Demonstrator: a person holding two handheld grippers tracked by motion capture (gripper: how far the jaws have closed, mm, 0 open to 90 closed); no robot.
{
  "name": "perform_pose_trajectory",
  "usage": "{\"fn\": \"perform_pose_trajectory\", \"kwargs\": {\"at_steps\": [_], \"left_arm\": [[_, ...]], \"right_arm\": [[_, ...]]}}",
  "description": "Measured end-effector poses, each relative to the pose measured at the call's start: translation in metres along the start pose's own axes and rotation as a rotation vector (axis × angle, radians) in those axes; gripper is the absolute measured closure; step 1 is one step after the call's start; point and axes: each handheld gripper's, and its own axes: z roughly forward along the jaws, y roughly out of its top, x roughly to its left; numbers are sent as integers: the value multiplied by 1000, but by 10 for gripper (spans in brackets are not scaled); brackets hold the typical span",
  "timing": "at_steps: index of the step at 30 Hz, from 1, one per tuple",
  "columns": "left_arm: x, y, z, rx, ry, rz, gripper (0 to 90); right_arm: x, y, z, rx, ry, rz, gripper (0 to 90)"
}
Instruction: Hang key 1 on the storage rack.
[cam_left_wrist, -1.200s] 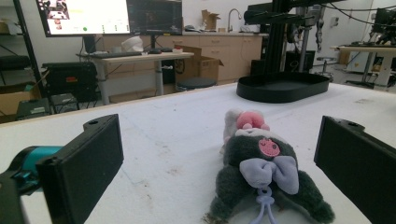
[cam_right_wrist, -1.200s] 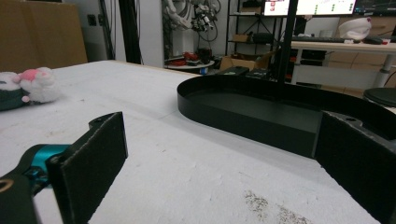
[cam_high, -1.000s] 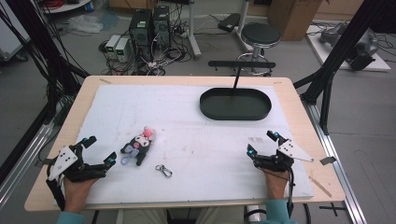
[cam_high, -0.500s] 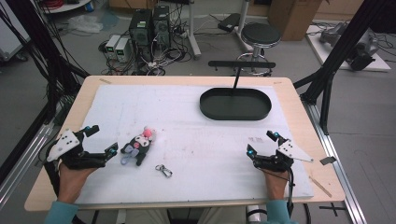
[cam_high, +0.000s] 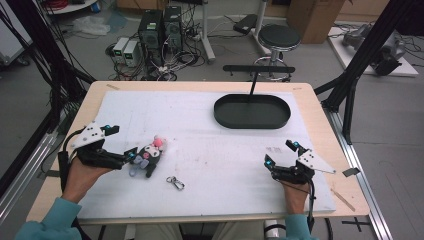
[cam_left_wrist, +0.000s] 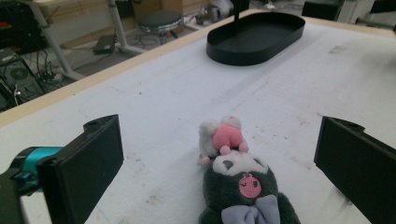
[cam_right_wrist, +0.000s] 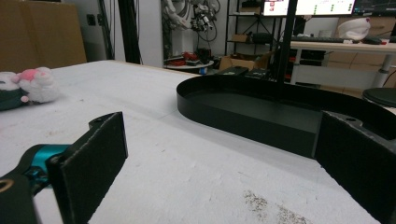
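The left gripper (cam_high: 120, 141) was held w/ jaws wide apart, nothing between the pads. The plush toy (cam_left_wrist: 243, 186) was seen lying just ahead of it, roughly centred in the gap, head pointing away. A small metal clasp (cam_high: 175, 183) lay nearby, to the toy's right. The right gripper (cam_high: 279, 154) was also spread open and empty; the black tray (cam_right_wrist: 261, 114) sat ahead of it, well apart.

Dark plush toy (cam_high: 148, 156) w/ pink-white cap and lilac bow lies flat on white mat, front-left. Small metal clasp (cam_high: 175, 183) just beside it. Black oval tray (cam_high: 252, 111) far right, empty.
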Motion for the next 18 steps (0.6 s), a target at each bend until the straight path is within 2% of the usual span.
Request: {"fn": "perform_pose_trajectory", "kwargs": {"at_steps": [8, 12, 15, 18], "left_arm": [[1, 17, 18, 160, -27, 33, 18], [1, 23, 27, 207, -34, 16, 17], [-1, 26, 33, 252, -38, 27, 18], [-3, 27, 40, 288, -43, 15, 17]], "right_arm": [[0, 0, 0, 0, 1, -1, 25], [0, 0, 0, -2, 2, 1, 25], [0, 0, 0, 1, 3, 0, 25], [0, 0, 0, 0, 4, 0, 25]]}}
